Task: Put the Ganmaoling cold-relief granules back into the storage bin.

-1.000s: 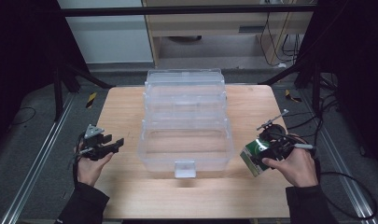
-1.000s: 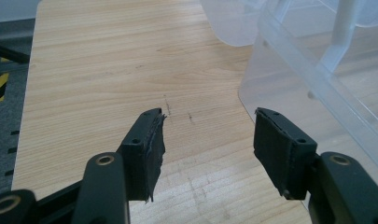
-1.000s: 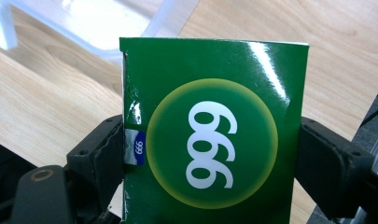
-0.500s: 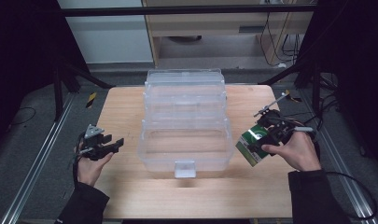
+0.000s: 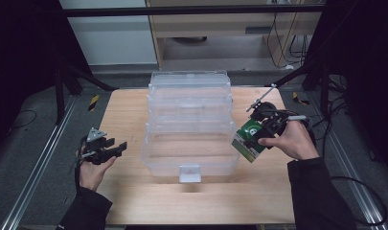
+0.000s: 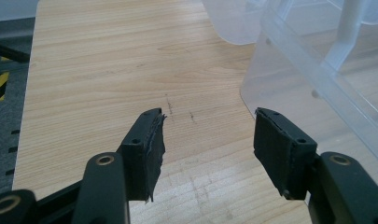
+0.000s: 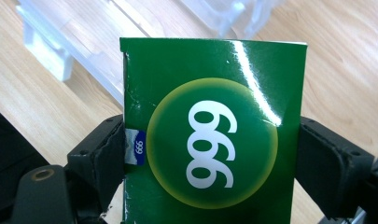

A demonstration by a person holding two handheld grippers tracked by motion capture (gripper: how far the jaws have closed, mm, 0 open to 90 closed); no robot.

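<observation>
Right gripper (image 5: pixel 253 140) clamps green box (image 5: pixel 249 140) beside clear bin (image 5: pixel 191 120).
Left gripper (image 5: pixel 116 148) rests left, jaws apart, nothing between.

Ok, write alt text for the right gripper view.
A green box printed with white digits in a yellow-green circle is clamped between the right gripper's black jaws, above a wooden table, with a clear plastic organizer behind.

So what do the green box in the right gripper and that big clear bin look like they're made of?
Green box: probably glossy printed cardboard; it shows a sharp light streak, crisp edges and a small nick along one side.
Clear bin: looks like translucent moulded plastic, smooth; the wooden table shows through its walls.
</observation>
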